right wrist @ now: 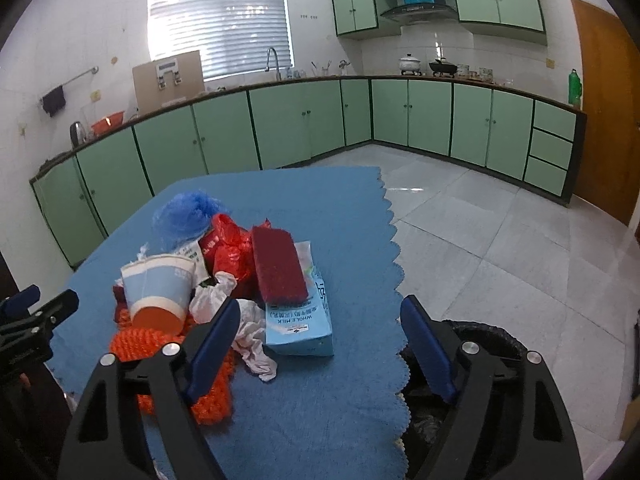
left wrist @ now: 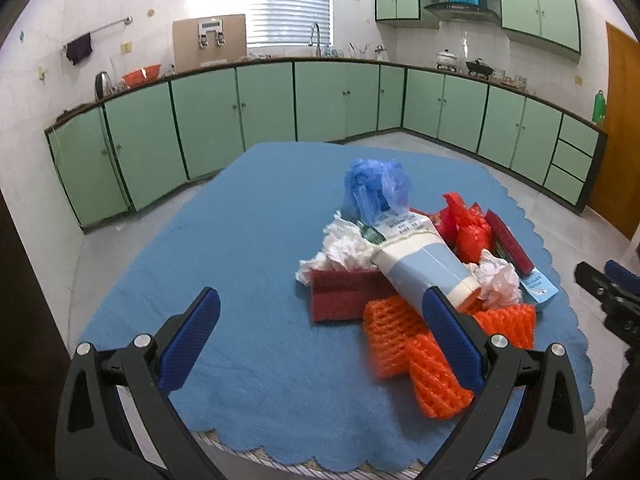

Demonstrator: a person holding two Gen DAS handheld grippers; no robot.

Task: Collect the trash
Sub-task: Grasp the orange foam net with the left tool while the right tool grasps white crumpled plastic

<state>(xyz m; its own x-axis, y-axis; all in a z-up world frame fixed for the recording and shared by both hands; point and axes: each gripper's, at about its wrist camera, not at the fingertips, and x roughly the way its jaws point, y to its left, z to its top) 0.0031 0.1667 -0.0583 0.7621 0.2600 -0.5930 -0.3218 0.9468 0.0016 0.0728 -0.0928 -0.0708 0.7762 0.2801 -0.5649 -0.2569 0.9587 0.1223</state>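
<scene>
A heap of trash lies on the blue tablecloth [left wrist: 248,216]. It holds a blue plastic bag [left wrist: 376,188], a tipped paper cup [left wrist: 424,268], crumpled tissue [left wrist: 344,248], a red pad [left wrist: 344,296], orange foam netting [left wrist: 400,340] and a light-blue milk carton [left wrist: 540,290]. My left gripper [left wrist: 320,300] stands open just short of the heap, its right finger over the netting. My right gripper [right wrist: 320,308] is open too, with the milk carton [right wrist: 304,320] and a tissue [right wrist: 248,340] ahead between its fingers, untouched. A dark red pad [right wrist: 280,264] rests on the carton.
A bin lined with a black bag [right wrist: 480,332] stands on the floor by the table's right edge, under my right finger. Green cabinets [right wrist: 300,120] line the walls behind. A wooden door [right wrist: 604,100] is at the far right.
</scene>
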